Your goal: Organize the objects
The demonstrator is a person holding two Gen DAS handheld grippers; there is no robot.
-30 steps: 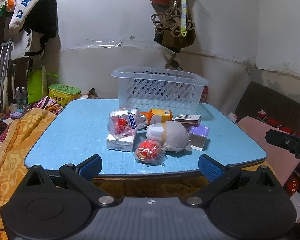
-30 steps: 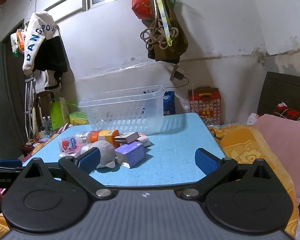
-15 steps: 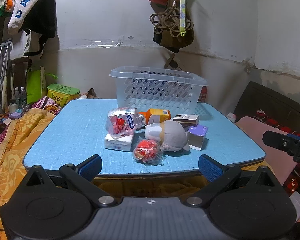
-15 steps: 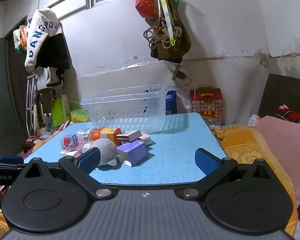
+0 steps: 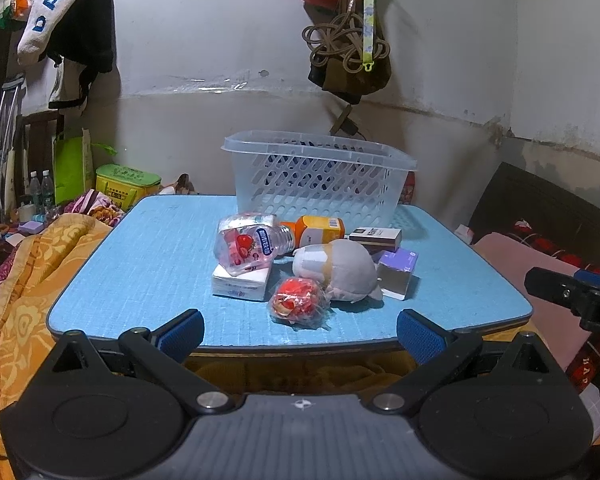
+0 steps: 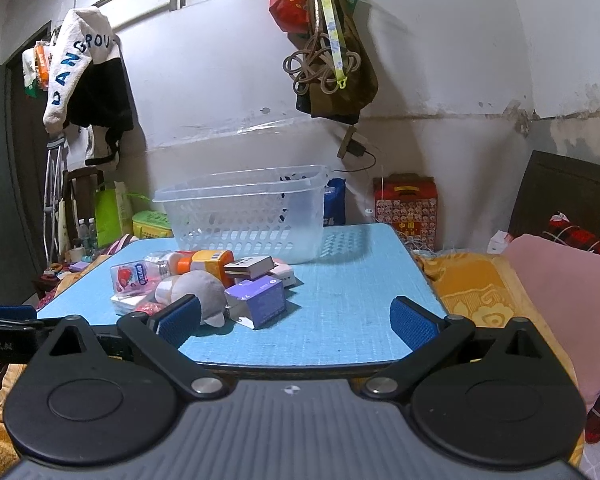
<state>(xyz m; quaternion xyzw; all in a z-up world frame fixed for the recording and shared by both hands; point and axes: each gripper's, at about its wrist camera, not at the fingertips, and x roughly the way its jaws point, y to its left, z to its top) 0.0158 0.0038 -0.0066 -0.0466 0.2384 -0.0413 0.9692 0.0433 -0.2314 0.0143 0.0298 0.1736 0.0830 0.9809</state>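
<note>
Beside the orange bottle [image 5: 319, 231], a box [image 5: 375, 236] reads "KENT".

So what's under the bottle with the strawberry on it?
The bottle lies on its side, leaning on a white box on the blue table. Anything under the box is hidden.

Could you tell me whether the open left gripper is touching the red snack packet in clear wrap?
Apart. The left wrist view shows blue table between the left gripper and the red snack packet.
</note>
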